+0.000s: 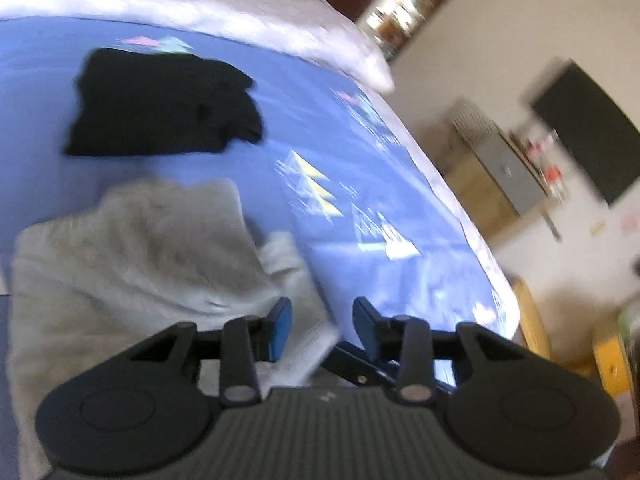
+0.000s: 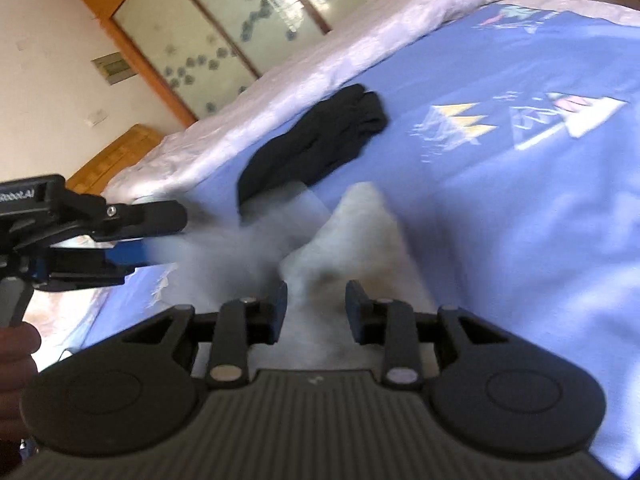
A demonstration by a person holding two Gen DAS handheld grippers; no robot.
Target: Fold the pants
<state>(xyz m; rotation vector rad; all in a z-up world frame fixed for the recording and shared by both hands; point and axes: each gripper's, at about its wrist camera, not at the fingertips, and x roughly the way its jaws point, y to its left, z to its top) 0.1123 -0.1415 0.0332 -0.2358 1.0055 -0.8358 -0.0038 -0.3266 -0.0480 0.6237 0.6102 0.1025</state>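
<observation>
Light grey pants (image 1: 132,256) lie crumpled on a blue bedspread (image 1: 360,148). In the left wrist view my left gripper (image 1: 322,330) is open just above the pants' right edge, with a fold of cloth between its spread fingers. In the right wrist view my right gripper (image 2: 316,312) is open over the pants (image 2: 360,240), which are blurred. The left gripper (image 2: 160,236) shows there at the left, its jaws at the blurred edge of the grey cloth.
A black folded garment (image 1: 164,104) lies on the bedspread beyond the pants, also in the right wrist view (image 2: 316,144). A pale quilt (image 1: 224,12) runs along the far side. A wooden cabinet (image 1: 492,176) and a wardrobe (image 2: 208,36) stand beside the bed.
</observation>
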